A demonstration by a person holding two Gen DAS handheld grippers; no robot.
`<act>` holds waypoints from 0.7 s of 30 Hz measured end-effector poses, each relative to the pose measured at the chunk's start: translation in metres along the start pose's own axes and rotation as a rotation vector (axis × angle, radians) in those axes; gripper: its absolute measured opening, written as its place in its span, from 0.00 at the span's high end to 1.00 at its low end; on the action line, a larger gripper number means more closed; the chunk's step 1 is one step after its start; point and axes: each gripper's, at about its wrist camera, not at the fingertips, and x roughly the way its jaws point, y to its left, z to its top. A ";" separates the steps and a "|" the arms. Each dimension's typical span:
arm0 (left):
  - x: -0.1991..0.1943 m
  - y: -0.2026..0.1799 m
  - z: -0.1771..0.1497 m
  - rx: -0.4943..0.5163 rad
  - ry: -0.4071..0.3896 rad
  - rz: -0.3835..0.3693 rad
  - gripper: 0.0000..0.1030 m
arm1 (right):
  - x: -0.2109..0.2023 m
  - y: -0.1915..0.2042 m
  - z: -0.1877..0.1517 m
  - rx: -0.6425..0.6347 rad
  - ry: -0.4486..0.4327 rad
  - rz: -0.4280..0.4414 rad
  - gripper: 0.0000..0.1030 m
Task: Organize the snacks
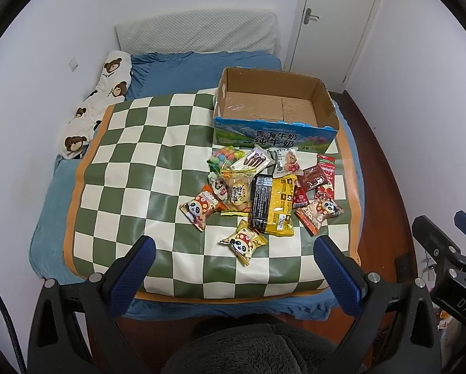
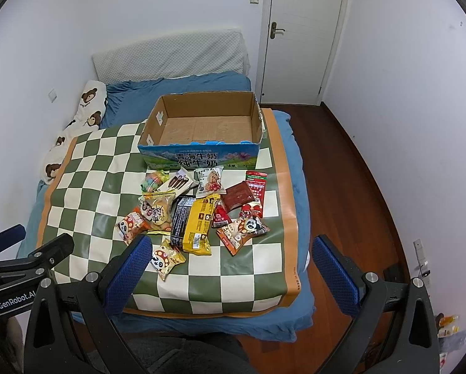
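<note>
On the checked mat (image 1: 133, 155), my left gripper (image 1: 233, 249) and right gripper (image 2: 229, 249) gape wide, empty; I'd pinch the nearest panda packet (image 1: 244, 243) first, then the box (image 1: 273, 106).

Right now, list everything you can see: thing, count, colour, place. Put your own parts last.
cardboard box: 1, brown with blue printed front, far side of the mat, nothing inside
snack packets: about a dozen, mixed yellow, red, black, orange, white, piled on the mat in front of the box
checkered mat: 1, green and cream with orange border, spread on the bed
bed sheet: 1, blue, under the mat
bear-print pillow: 1, white with brown bears, left edge of the bed
headboard pad: 1, white, against the far wall
door: 1, white, shut, far right
left gripper: 1, black with blue pads, open, above the mat's near edge
right gripper: 1, same colours, open
</note>
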 end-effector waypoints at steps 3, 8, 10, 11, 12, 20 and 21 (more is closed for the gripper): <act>0.000 0.002 0.001 -0.001 0.000 -0.001 0.00 | 0.000 0.000 0.000 0.000 -0.002 0.001 0.00; 0.000 0.004 0.002 -0.003 0.000 -0.002 0.00 | -0.003 0.003 0.000 0.001 -0.004 0.004 0.00; 0.000 0.004 0.003 -0.002 0.000 -0.002 0.00 | -0.004 0.005 -0.001 0.001 -0.004 0.005 0.00; 0.000 0.004 0.003 -0.001 0.001 -0.002 0.00 | -0.004 0.005 -0.001 0.002 -0.004 0.006 0.00; 0.000 0.004 0.003 -0.004 0.000 -0.002 0.00 | -0.004 0.005 -0.001 0.002 -0.004 0.005 0.00; 0.000 0.005 0.004 0.000 -0.005 -0.002 0.00 | -0.003 0.007 0.000 0.005 -0.004 0.007 0.00; -0.001 0.005 0.004 0.000 -0.005 -0.002 0.00 | -0.003 0.007 0.000 0.005 -0.004 0.007 0.00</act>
